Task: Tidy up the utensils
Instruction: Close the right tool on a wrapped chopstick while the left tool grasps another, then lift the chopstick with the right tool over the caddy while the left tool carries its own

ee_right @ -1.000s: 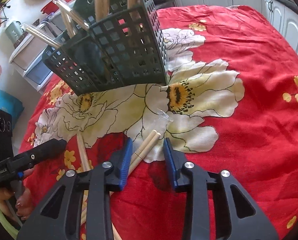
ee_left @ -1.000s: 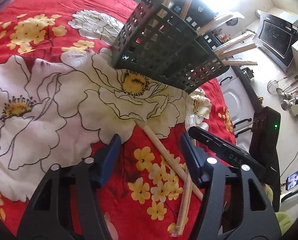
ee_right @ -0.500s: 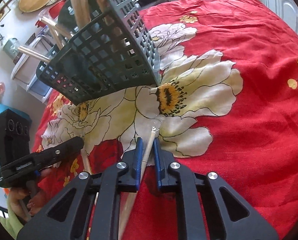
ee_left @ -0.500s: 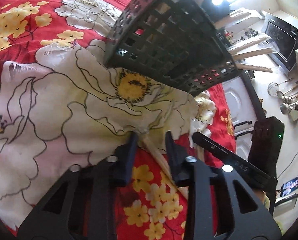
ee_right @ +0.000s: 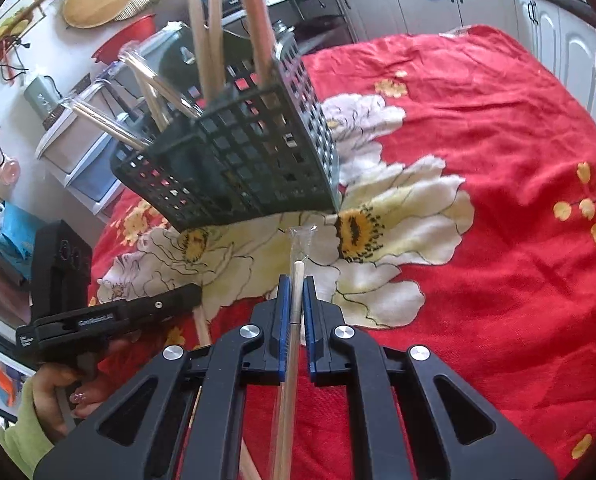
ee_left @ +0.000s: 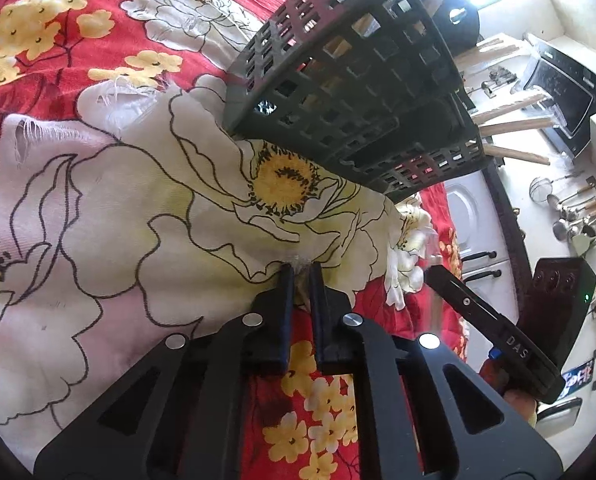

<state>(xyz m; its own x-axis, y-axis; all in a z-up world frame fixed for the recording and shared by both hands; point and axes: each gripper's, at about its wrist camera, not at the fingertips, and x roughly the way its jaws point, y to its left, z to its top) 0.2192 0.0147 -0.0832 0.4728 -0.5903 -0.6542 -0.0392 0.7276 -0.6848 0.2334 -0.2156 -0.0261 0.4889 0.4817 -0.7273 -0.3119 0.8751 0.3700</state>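
Both grippers pinch wrapped chopsticks off the floral cloth: right gripper closing on one, left gripper clamped narrow on another's tip; lift each clear, tilt upright, then drop into the basket at 12 o'clock.

Dark perforated plastic utensil basket stands on the red floral tablecloth, wrapped wooden chopstick pairs upright inside it. One wrapped pair sits in front of basket; another wooden pair lies left of it.
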